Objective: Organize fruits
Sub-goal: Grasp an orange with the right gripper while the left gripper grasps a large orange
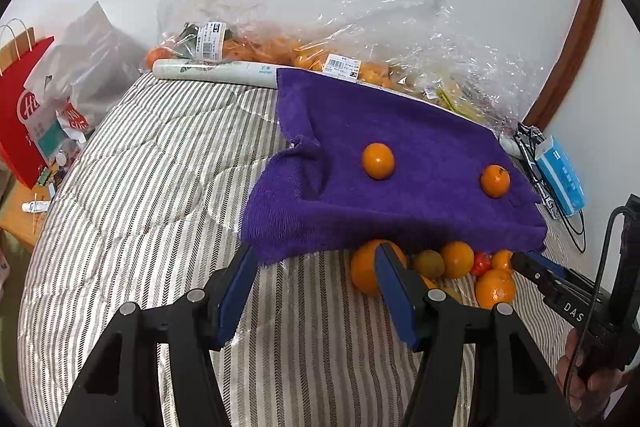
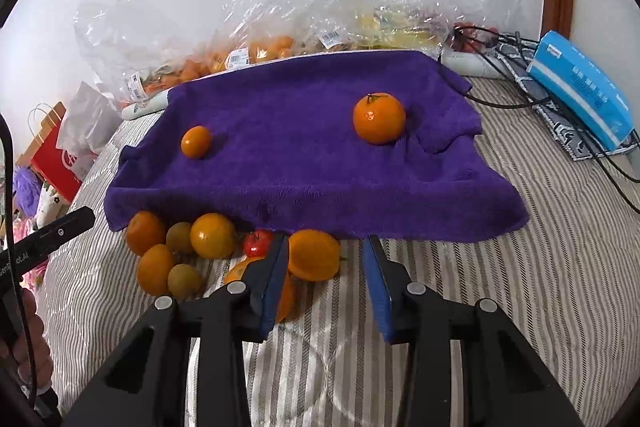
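- We're over a bed [image 1: 160, 155] with a striped quilt, and a purple towel [image 1: 400, 147] is draped over something raised toward the wall side.
- Two oranges sit on the towel, well apart: a small orange [image 2: 196, 142] toward its left end and a bigger orange [image 2: 379, 118] toward its right end.
- The rest of the fruit is a loose pile [image 2: 180, 251] on the quilt, right at the towel's near edge. It's mostly oranges, a couple of duller yellow-green ones, and one small red fruit [image 2: 258, 242].
- Our left claw [image 1: 316, 291] is open with nothing between its blue pads. Its right pad sits in front of a big orange [image 1: 366, 267] at the left end of the pile, and the left one is over the towel's near-left corner.
- Our right claw [image 2: 326, 283] is open too, with just quilt in the gap. Its left pad is right up against a yellow-orange fruit [image 2: 314, 255], but we can't tell if it's actually touching.
- Along the wall edge there are clear bags [image 1: 256, 39] full of more fruit.
- A blue box [image 2: 580, 91] and some cables are near the bed's far-right corner, and a red bag [image 1: 24, 107] stands off the left side.
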### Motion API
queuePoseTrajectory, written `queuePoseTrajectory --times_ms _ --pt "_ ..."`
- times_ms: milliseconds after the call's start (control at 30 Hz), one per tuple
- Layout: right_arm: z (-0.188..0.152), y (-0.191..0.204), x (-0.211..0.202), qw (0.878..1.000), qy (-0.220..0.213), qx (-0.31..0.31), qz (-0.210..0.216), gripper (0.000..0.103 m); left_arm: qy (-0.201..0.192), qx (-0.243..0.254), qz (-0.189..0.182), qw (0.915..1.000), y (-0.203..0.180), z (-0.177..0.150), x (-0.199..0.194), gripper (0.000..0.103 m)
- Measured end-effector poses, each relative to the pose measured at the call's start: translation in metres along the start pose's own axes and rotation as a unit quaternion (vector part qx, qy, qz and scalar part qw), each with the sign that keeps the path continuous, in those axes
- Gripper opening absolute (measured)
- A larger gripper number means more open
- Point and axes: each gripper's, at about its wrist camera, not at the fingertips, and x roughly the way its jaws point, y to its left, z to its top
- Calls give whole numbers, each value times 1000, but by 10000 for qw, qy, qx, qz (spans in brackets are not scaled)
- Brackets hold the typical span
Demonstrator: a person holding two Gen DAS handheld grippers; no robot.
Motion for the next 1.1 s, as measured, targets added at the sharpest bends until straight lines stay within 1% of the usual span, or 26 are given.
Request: queuePoseTrajectory --times_ms 200,367,500,567,667,833,967,1100 --pt "4 -1 12 9997 169 72 188 41 103 -19 -4 9999 0 5 10 59" --pt "5 4 17 9995 225 -15 214 41 67 -24 -31 10000 1 5 9 59" --pt "6 1 22 9991 328 61 254 41 90 -61 -36 9999 1 5 8 59" --pt "6 -3 22 9986 392 106 335 34 92 -60 -13 9999 0 5 7 59" --pt "6 -9 20 9980 438 196 417 34 79 -27 0 10000 -3 5 4 59" --pt "1 -23 6 9986 246 310 361 34 37 44 -42 10000 -8 -1 -2 59" --pt "-5 -36 -6 9992 167 318 165 34 126 87 -227 9996 -17 -4 3 59" --pt "-15 -45 -10 9997 182 156 -44 34 247 231 -239 9991 -32 -6 13 59"
